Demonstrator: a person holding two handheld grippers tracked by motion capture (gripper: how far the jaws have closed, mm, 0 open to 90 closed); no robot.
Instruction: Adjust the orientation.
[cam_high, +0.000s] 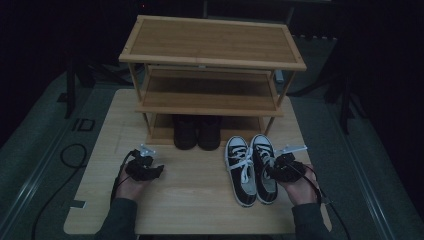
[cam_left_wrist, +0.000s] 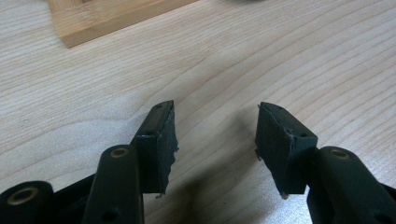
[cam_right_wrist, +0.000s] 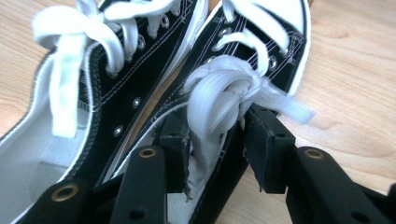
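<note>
Plainly nearer to the sneakers (cam_high: 252, 170): right gripper (cam_right_wrist: 217, 144), at the heel end of the right-hand shoe (cam_right_wrist: 261, 51). Jaws parted, not pinching, one inside the shoe's opening and one outside, with the side wall and a loop of the lace knot (cam_right_wrist: 224, 88) between them. Long axis of the pair running from heels by the person to toes toward the rack (cam_high: 210, 60), so reached from behind and slightly from the right. Seen from above, standing upright and side by side on the surface (cam_high: 190, 200), just in front of the rack's bottom shelf and right of the dark boots (cam_high: 197, 132).

Black canvas, white stitching, metal eyelets, flat white laces, white rubber toe caps; pale grained wood beneath.

Left gripper (cam_left_wrist: 215, 140) well apart, low over bare wood, jaws spread and empty.
</note>
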